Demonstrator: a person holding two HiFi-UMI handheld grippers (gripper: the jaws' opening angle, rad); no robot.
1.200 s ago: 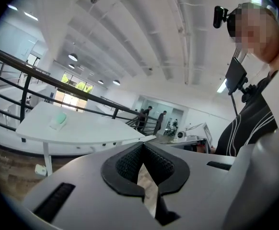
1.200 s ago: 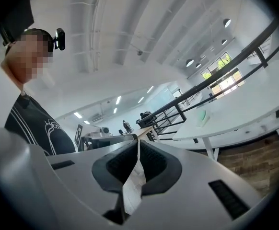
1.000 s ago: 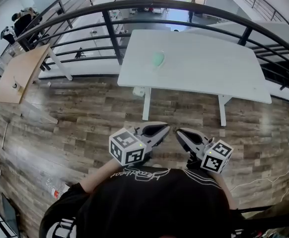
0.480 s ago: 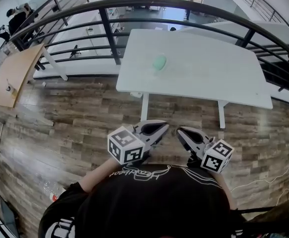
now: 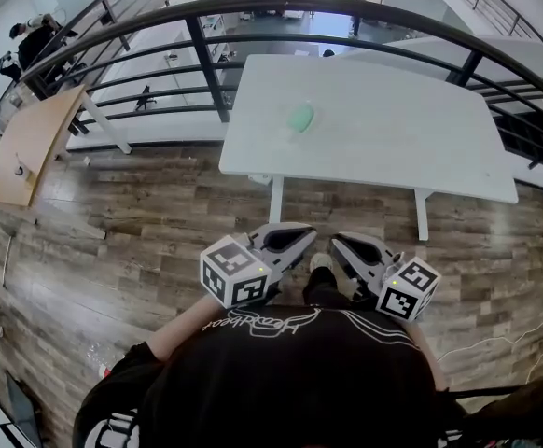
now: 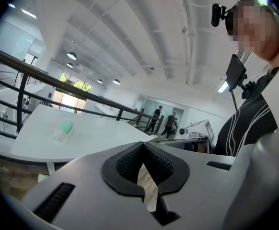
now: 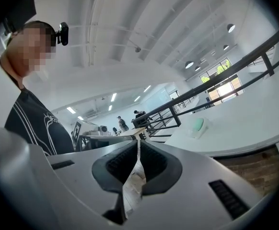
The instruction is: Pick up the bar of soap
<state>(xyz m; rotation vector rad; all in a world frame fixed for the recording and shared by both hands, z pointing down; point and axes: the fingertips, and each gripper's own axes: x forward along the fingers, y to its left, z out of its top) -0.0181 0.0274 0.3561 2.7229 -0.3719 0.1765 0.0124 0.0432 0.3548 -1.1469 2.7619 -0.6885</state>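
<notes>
One soap bar [image 5: 299, 117], one white table [image 5: 393, 143], one wooden table [image 5: 31, 143], two tongs: left tongs [image 5: 309, 239], right tongs [image 5: 336, 244].

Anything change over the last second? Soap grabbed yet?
The person stepped a little toward the table; a shoe now shows between the grippers. No grab: left gripper and right gripper remain shut, empty, near the body; soap unmoved on the table.

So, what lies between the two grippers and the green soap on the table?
In the head view, only wooden floor and bare white table top lie between the left gripper, the right gripper and the soap.
</notes>
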